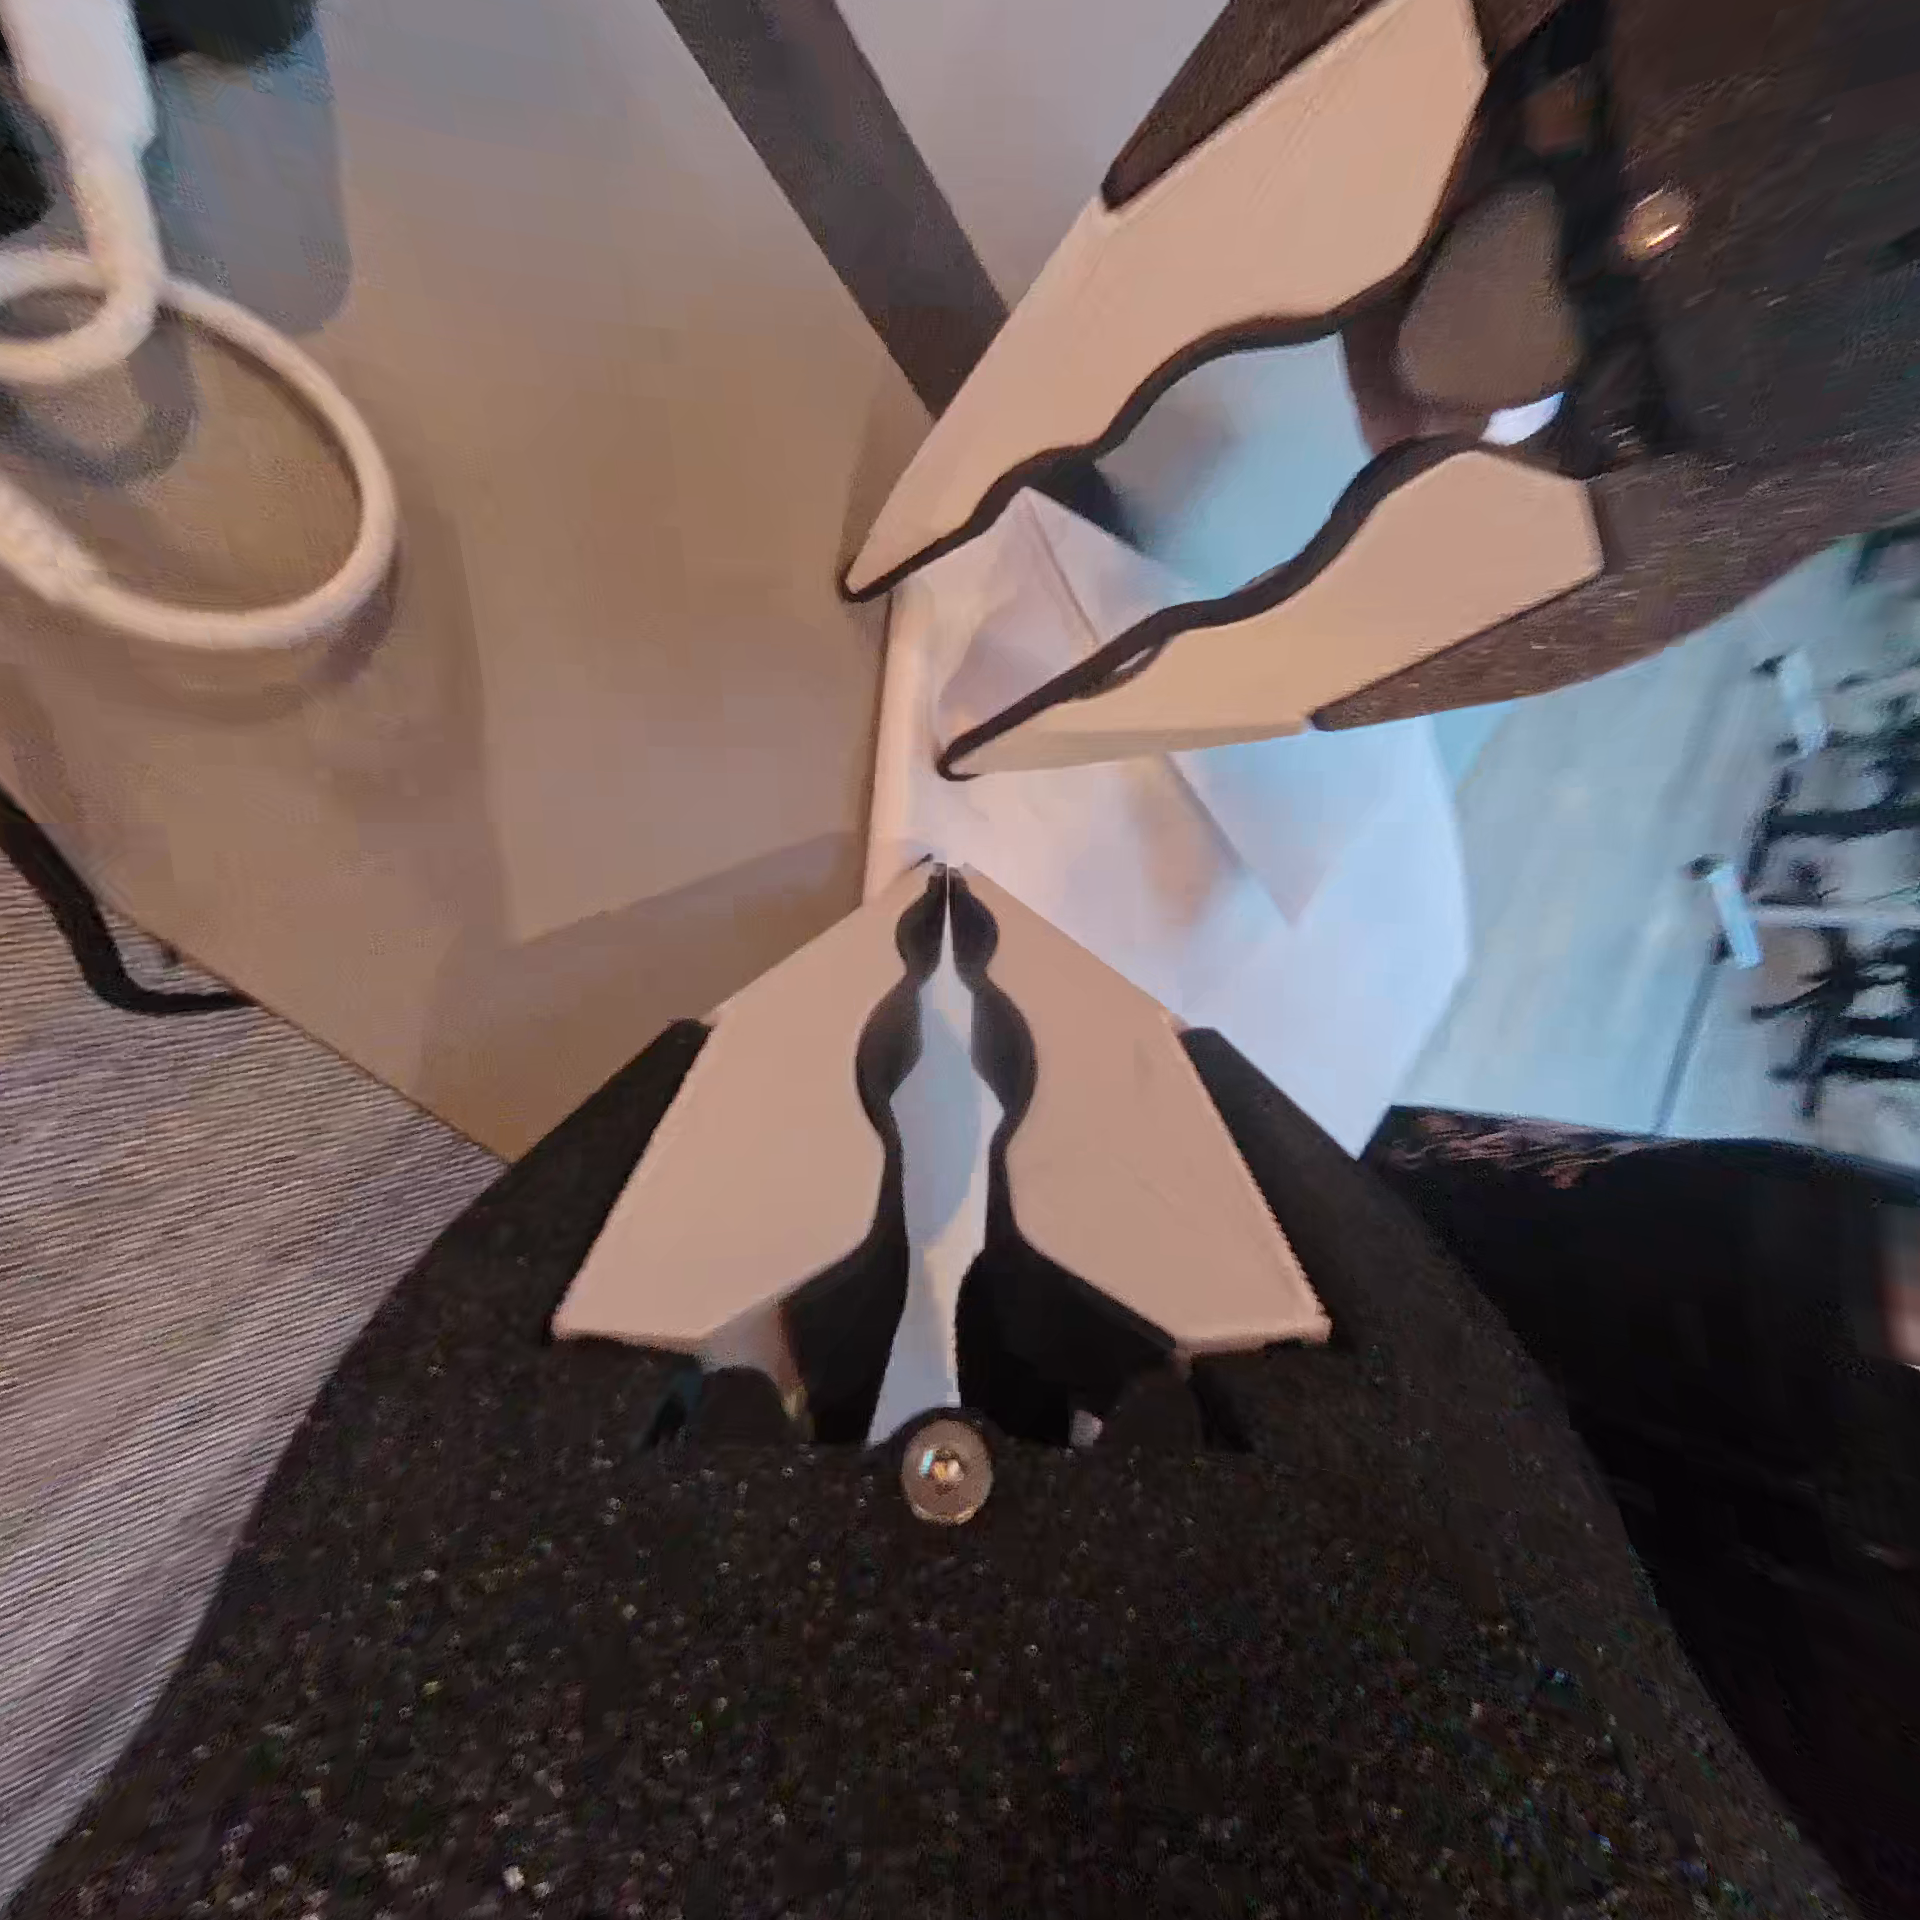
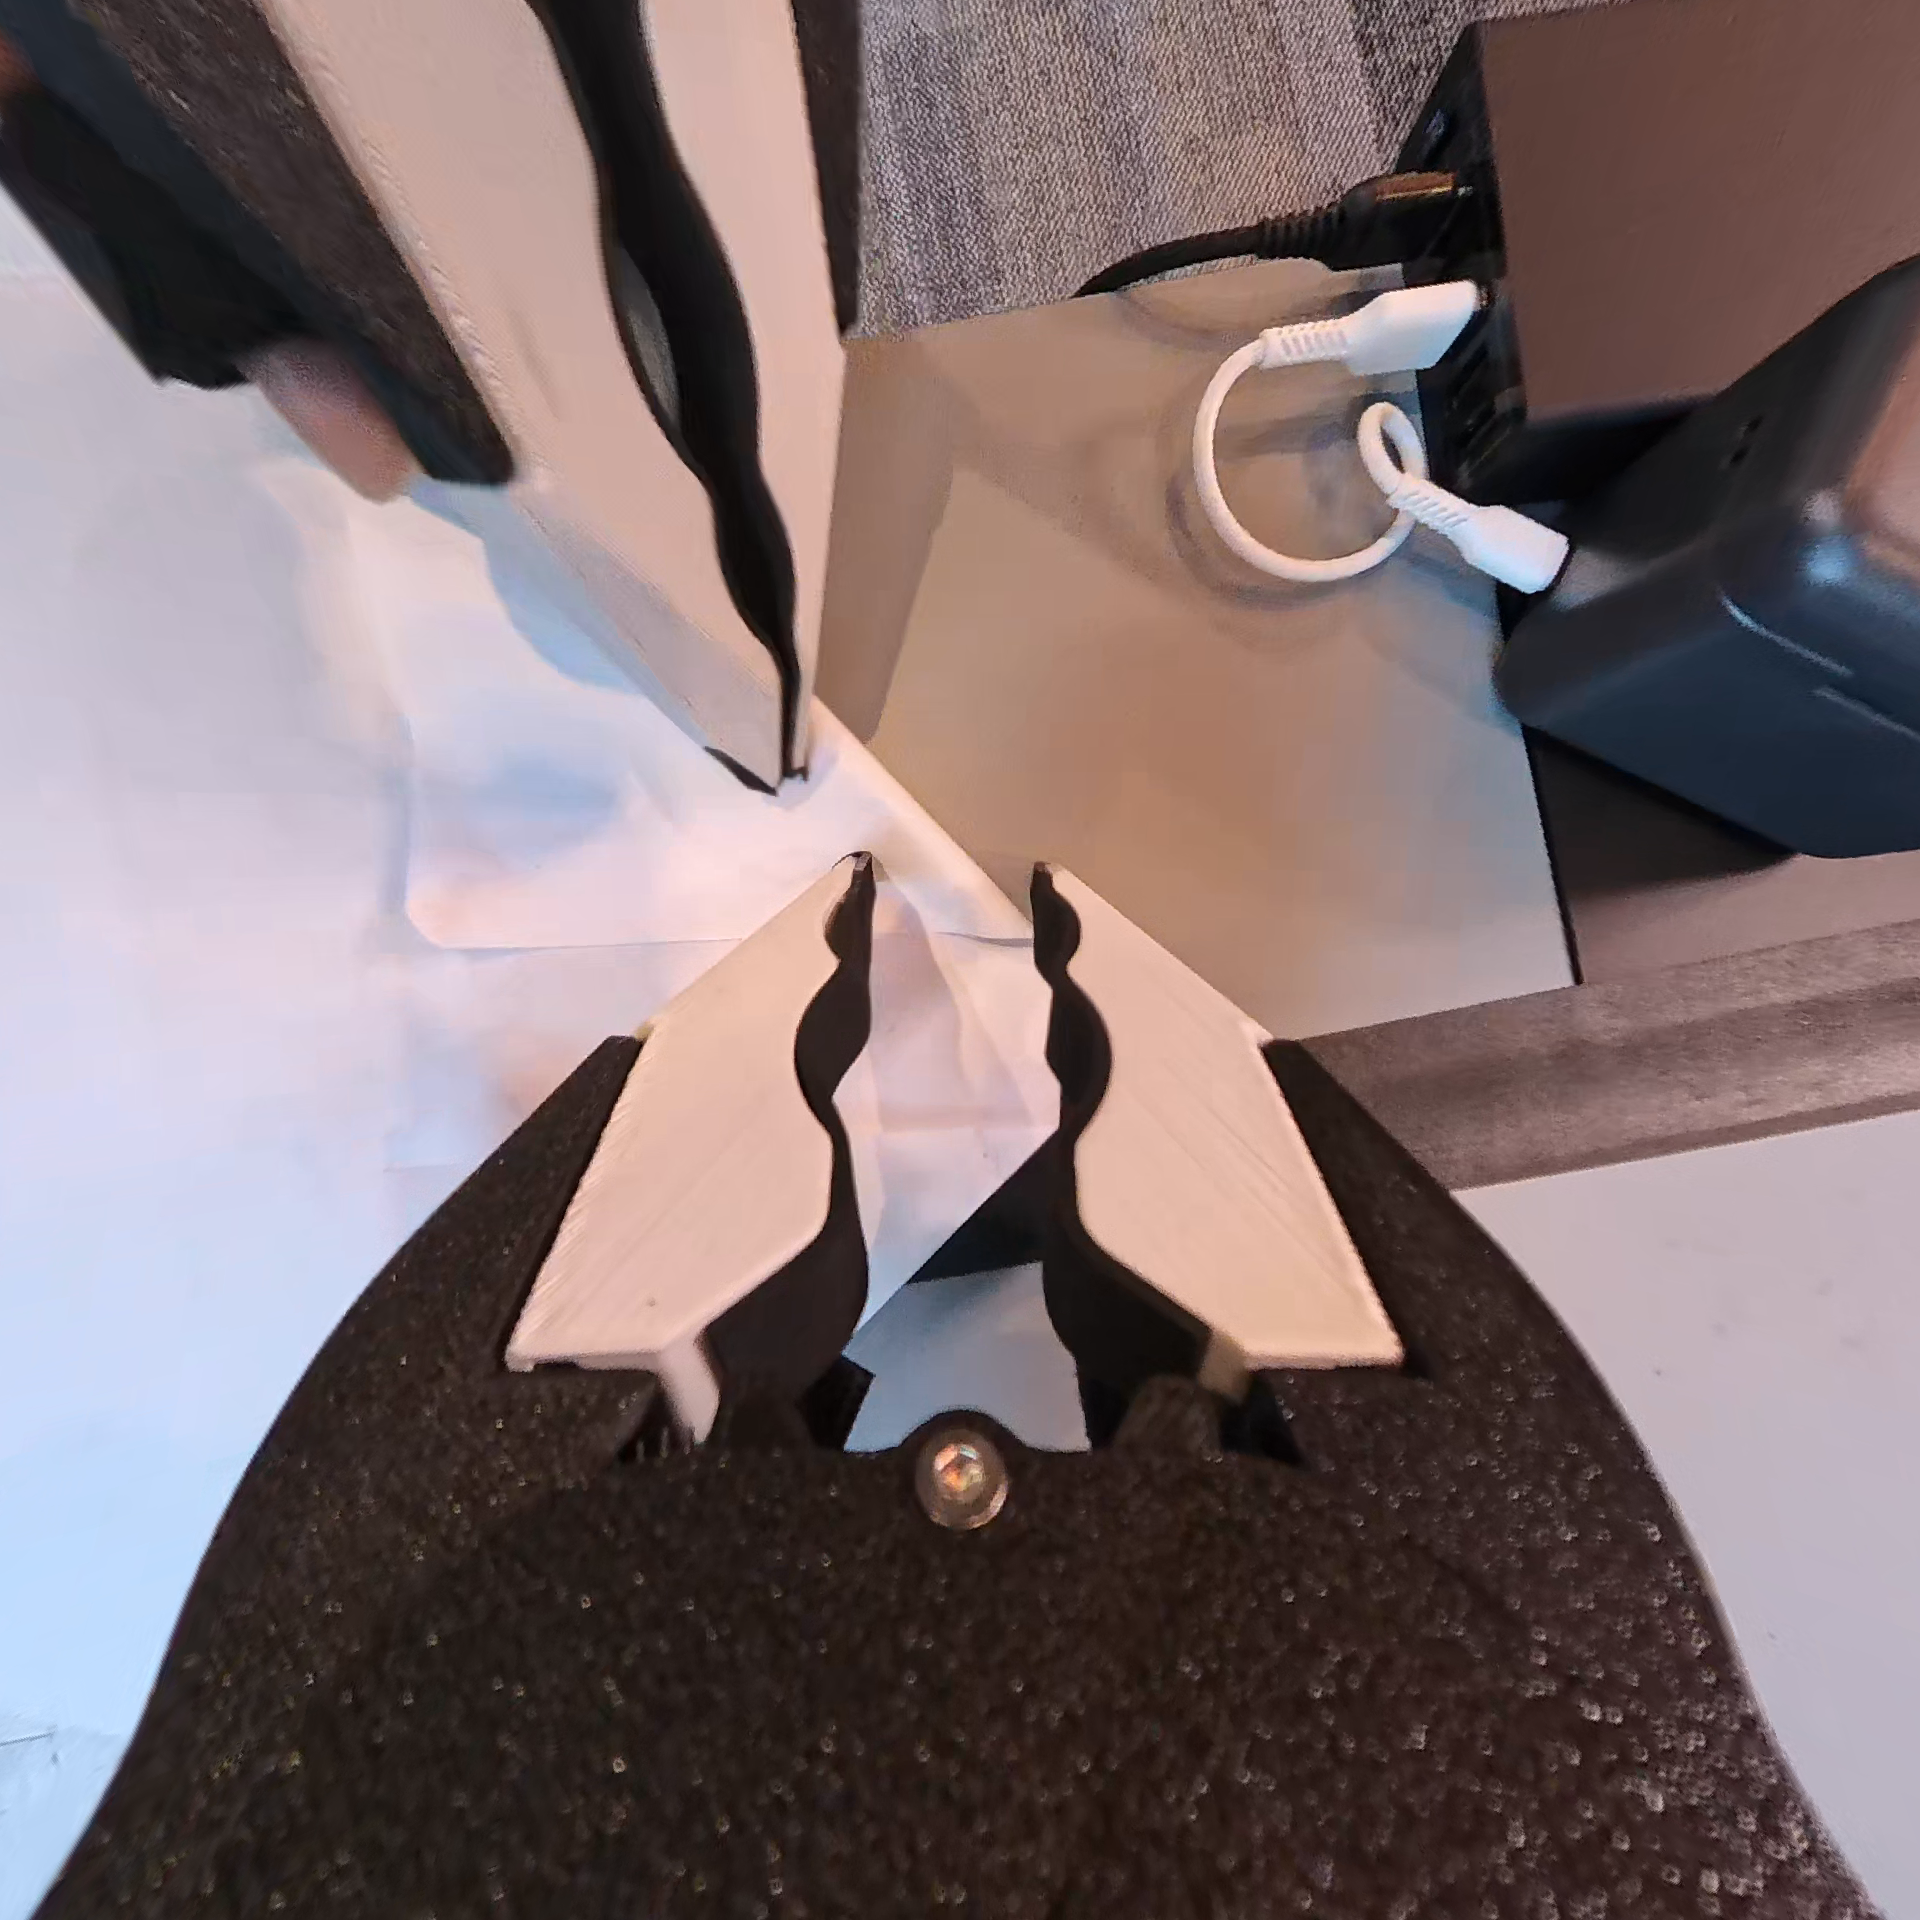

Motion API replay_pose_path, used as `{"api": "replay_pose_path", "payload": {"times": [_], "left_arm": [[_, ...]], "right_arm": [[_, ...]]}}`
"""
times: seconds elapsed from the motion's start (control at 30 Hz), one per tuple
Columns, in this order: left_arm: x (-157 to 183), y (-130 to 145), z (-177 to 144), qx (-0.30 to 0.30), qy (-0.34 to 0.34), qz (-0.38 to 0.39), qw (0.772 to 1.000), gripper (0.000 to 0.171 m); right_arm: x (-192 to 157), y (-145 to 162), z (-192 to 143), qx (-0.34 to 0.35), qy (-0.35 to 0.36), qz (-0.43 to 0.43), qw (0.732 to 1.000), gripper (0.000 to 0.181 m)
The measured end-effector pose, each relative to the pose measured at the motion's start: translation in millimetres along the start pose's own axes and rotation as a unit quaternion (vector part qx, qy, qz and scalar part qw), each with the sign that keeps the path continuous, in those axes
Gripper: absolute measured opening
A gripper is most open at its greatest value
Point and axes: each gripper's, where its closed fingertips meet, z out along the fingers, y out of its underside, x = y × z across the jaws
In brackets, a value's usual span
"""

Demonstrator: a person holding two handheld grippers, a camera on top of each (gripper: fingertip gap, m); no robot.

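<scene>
My left gripper [image 1: 940,873] is shut on the edge of a white folded sheet of paper [image 1: 1143,831] that lies on a tan table [image 1: 623,520]; the paper runs back between its fingers. My right gripper [image 1: 902,681] comes in from the upper right, open, with its tips over the paper's fold. In the right wrist view my right gripper [image 2: 948,868] is open with a raised flap of the paper [image 2: 520,831] between its fingers, not pinched. The left gripper [image 2: 779,779] stands shut on the paper's edge just beyond it.
A white cable [image 2: 1382,322] curls in a loop on the table [image 2: 1143,675] next to a dark box [image 2: 1714,644]. The cable loop [image 1: 379,499] is also at the left in the left wrist view. Grey carpet [image 1: 156,1195] lies below the table edge. Office chairs [image 1: 1829,831] stand farther off. My hands' fingertips stand some 4 cm from each other.
</scene>
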Motion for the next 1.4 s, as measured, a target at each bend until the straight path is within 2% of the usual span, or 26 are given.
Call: {"api": "replay_pose_path", "payload": {"times": [0.1,0.3,0.4,0.53,0.63,0.73,0.97,1.17,1.23,1.33,1.4], "left_arm": [[-5,0,3,-0.012,-0.003,0.012,1.000,0.000],[-5,3,0,-0.012,0.041,-0.012,0.999,0.000],[-5,3,0,-0.010,0.049,-0.027,0.998,0.000],[-5,2,0,-0.001,0.051,-0.050,0.997,0.000],[-5,2,1,0.006,0.045,-0.067,0.997,0.000],[-5,2,1,0.012,0.042,-0.089,0.995,0.000],[-3,3,2,0.031,0.035,-0.116,0.992,0.000],[-3,3,1,0.040,0.039,-0.134,0.989,0.000],[-3,3,1,0.042,0.039,-0.136,0.989,0.000],[-3,3,1,0.044,0.039,-0.136,0.989,0.000],[-4,3,1,0.044,0.037,-0.134,0.989,0.000]], "right_arm": [[0,0,0,0.009,-0.005,-0.009,1.000,0.029],[-1,-1,-1,0.018,-0.029,-0.015,0.999,0.032],[5,-9,-13,0.045,-0.016,0.048,0.998,0.034],[6,-15,-35,0.085,0.019,0.161,0.983,0.027],[0,-16,-30,0.088,0.044,0.193,0.976,0.021],[1,0,-12,0.040,0.058,0.219,0.973,0.016],[4,4,-5,0.014,0.050,0.205,0.977,0.012],[19,-17,-27,0.026,0.087,0.193,0.977,0.006],[15,-19,-21,0.021,0.074,0.193,0.978,0.004],[11,-2,-4,-0.023,0.072,0.186,0.980,0.002],[10,1,0,-0.023,0.073,0.186,0.980,0.001]]}}
